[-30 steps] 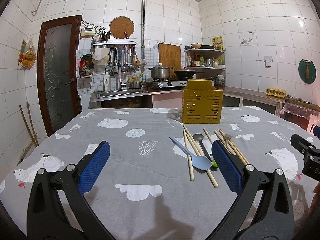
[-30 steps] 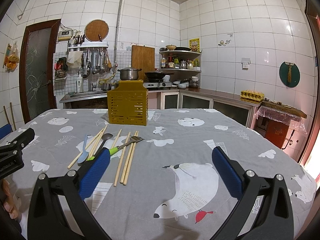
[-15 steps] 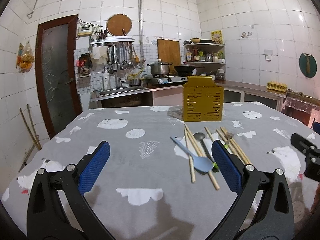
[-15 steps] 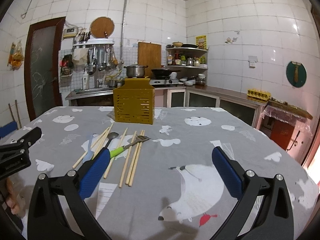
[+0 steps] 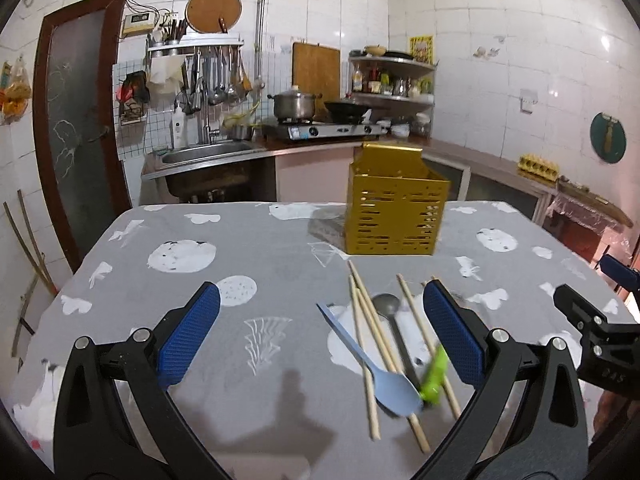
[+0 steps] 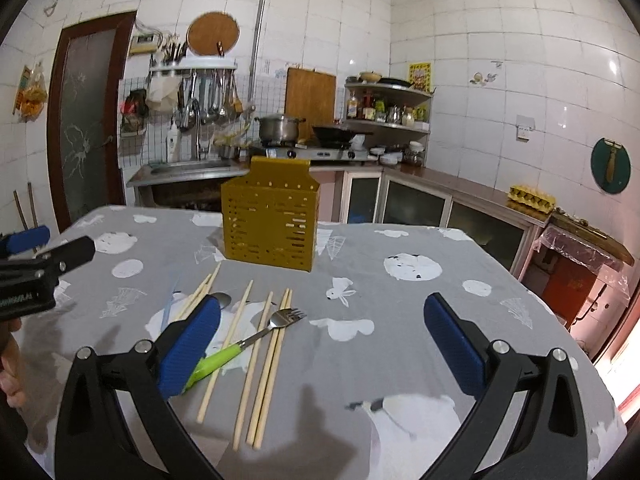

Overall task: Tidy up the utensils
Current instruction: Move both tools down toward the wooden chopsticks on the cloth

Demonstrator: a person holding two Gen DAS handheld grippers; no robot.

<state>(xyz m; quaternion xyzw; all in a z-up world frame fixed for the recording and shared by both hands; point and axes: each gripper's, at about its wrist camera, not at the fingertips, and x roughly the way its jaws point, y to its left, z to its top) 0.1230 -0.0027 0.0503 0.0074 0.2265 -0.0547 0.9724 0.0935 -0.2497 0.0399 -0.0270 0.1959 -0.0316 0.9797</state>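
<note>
Since a second ago you have brought both grippers forward, so the scattered utensils now sit lower and closer under each camera. From the left wrist view, your left gripper [image 5: 320, 332] hangs released and empty, with the blue spoon [image 5: 374, 364], chopsticks [image 5: 362, 344] and metal spoon [image 5: 394, 326] lying toward its right finger, long axes running away toward the yellow holder [image 5: 394, 216]. From the right wrist view, your right gripper [image 6: 320, 334] is likewise spread and empty, the green-handled fork [image 6: 248, 340] slanting beside its left finger, so either hand reaches.
</note>
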